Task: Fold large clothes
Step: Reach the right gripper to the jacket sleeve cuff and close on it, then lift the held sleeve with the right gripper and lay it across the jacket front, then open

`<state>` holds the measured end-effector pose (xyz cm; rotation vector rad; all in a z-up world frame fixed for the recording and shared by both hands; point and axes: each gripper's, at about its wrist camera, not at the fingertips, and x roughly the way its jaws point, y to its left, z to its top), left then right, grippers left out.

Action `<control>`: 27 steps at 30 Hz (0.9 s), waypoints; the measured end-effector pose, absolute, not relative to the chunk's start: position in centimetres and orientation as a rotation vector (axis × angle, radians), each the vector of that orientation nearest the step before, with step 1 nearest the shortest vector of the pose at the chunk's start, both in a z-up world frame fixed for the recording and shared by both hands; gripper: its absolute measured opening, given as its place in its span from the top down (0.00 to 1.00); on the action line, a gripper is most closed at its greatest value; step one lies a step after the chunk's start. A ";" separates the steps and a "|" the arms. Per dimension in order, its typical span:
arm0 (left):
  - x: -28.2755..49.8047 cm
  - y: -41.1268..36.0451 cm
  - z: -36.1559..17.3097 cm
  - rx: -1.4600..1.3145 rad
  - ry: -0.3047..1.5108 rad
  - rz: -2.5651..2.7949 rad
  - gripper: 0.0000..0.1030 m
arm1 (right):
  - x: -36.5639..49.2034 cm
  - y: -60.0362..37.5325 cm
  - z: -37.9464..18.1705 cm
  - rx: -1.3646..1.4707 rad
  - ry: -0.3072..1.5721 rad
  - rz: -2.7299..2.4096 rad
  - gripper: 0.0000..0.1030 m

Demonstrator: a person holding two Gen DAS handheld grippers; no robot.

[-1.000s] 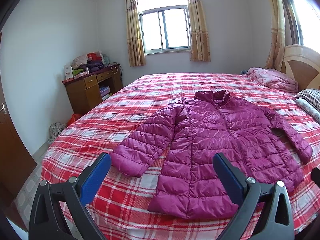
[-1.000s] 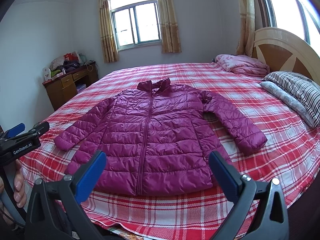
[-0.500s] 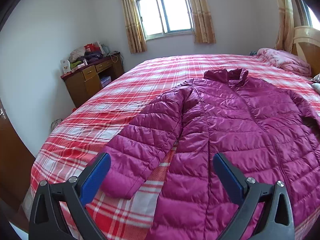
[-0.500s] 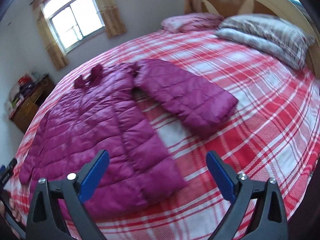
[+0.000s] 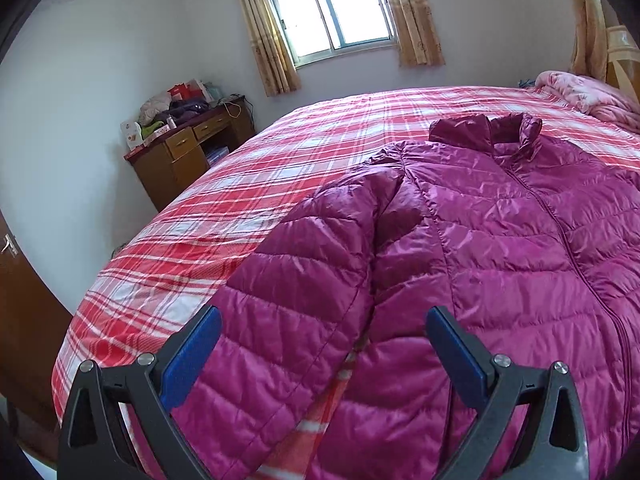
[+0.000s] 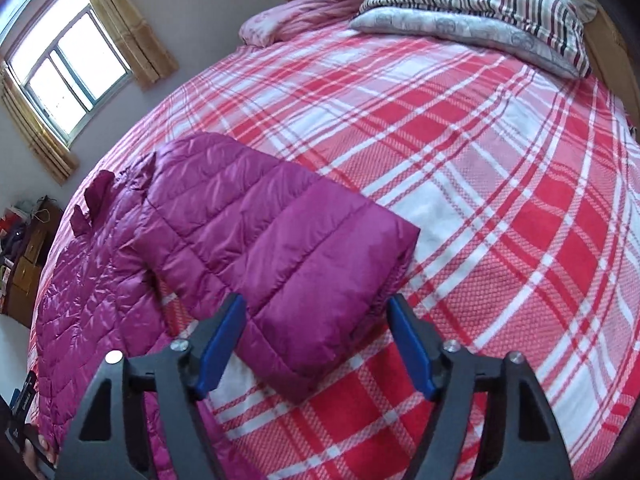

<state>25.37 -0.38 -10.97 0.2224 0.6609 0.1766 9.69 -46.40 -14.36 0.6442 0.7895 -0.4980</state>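
Note:
A magenta quilted jacket (image 5: 500,248) lies front up on the red plaid bed (image 5: 248,208), collar toward the window. My left gripper (image 5: 324,356) is open just above its left sleeve (image 5: 296,304), which runs between the blue pads. In the right wrist view the jacket's right sleeve (image 6: 280,236) lies angled outward on the bed (image 6: 500,208). My right gripper (image 6: 316,340) hovers over the cuff end with the jaws closing. The cuff sits between the pads, which do not press on it. The left gripper's handle and a hand (image 6: 28,432) show at the lower left.
Striped pillows (image 6: 480,12) and a pink blanket (image 6: 304,16) lie by the wooden headboard. A cluttered wooden desk (image 5: 188,152) stands against the wall left of the bed. A brown door (image 5: 16,280) is at the far left, near the bed's foot edge.
Both grippers dropped closer to the bed, the left over the left sleeve, the right over the right cuff. The right view rolled and its jaws narrowed.

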 end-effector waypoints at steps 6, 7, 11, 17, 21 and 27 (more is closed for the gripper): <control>27.6 -1.5 -12.0 0.248 0.679 0.171 0.01 | 10.3 -47.4 -14.4 0.615 0.801 -0.476 0.76; 27.9 -1.6 -12.0 0.253 0.680 0.169 0.01 | 10.4 -48.0 -14.1 0.608 0.799 -0.492 0.79; 29.1 -1.3 -12.0 0.249 0.686 0.166 0.01 | 11.1 -50.4 -12.1 0.509 0.775 -0.603 0.84; 30.7 -1.1 -11.7 0.266 0.683 0.164 0.01 | 13.7 -52.6 -8.3 0.355 0.723 -0.700 0.85; 31.7 -1.1 -11.6 0.268 0.684 0.166 0.01 | 15.5 -51.8 -5.4 0.259 0.668 -0.721 0.86; 33.3 -0.3 -11.5 0.236 0.698 0.183 0.01 | 18.2 -48.4 -2.1 0.096 0.601 -0.702 0.86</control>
